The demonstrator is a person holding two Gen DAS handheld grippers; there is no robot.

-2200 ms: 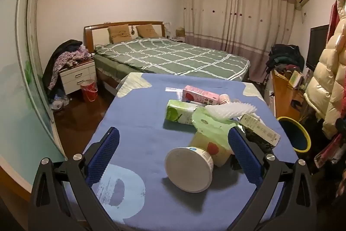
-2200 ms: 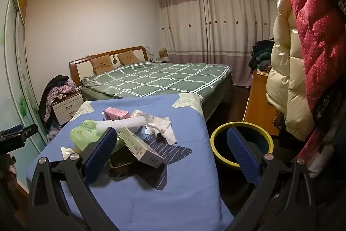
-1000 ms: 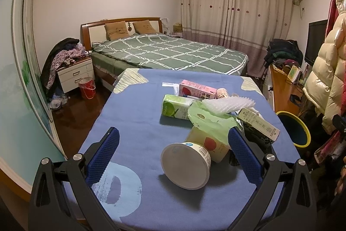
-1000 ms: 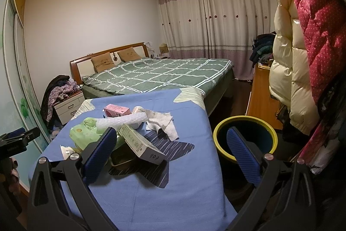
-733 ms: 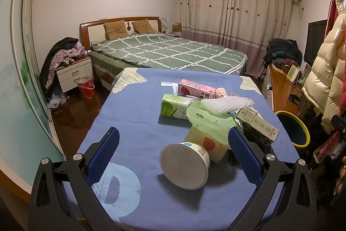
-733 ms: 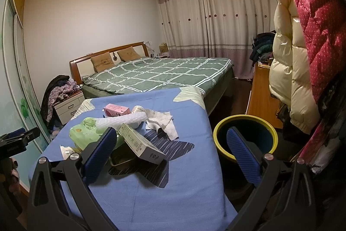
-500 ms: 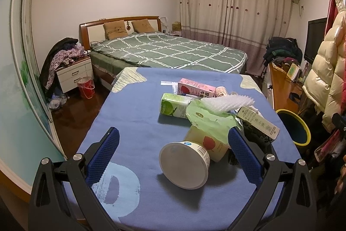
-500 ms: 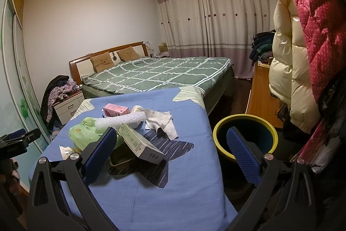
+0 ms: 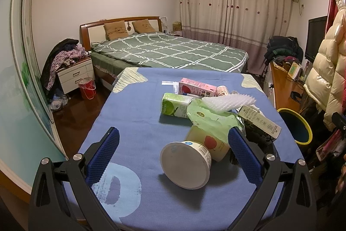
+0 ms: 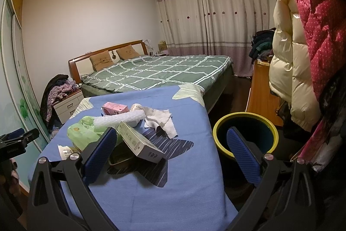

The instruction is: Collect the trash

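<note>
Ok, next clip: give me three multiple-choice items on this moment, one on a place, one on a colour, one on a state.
1. Where is the bin?
A. On the bed
B. On the floor beside the table's right edge
C. Under the nightstand

2. What colour is the bin's rim?
A. Yellow
B. Red
C. White

3. How is the left hand-held gripper?
A. Shut on the white cup
B. Shut on the pink carton
C. Open, holding nothing

Key: 1 B, it stands below the blue-covered table edge. 2 A, a yellow ring tops it. 3 C, its pads are spread either side of the tipped white cup.
</note>
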